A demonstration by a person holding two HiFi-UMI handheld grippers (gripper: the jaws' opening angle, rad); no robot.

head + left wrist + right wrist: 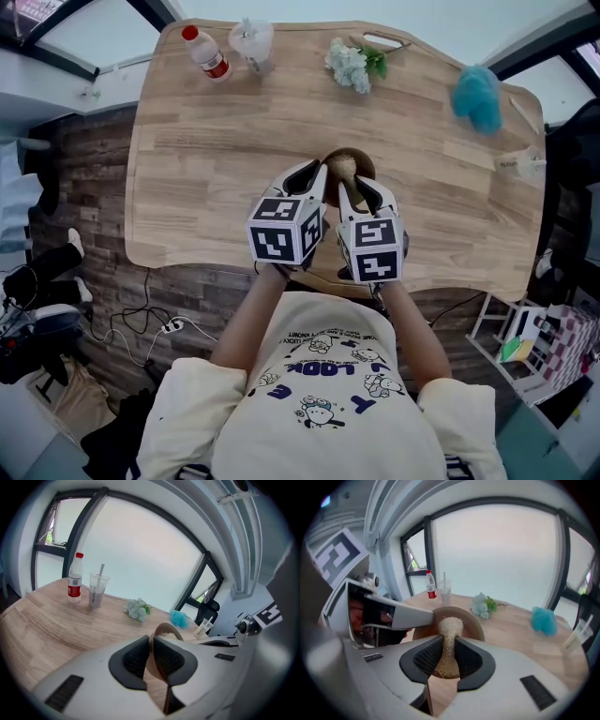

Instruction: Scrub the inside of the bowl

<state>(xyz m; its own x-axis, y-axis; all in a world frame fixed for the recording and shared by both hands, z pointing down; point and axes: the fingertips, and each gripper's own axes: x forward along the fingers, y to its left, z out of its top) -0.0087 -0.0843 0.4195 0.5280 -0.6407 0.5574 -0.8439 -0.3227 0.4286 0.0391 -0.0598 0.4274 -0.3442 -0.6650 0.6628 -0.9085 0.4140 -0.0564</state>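
Left gripper [317, 176] pinches the bowl [364, 163] rim; right gripper [362, 191] clamps the scrubber [342, 168] inside it. Bottle [206, 52], cup [251, 42], flowers [352, 64] and duster [476, 97] line the frame's top.

On table [216, 159]: bowl [367, 165] near front edge, scrubber [342, 168] inside; bottle [206, 52], cup [252, 43] far left; flowers [350, 65] far middle; puff [476, 97] far right.

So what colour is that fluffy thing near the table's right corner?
The fluffy thing is turquoise blue, clearest in the head view.
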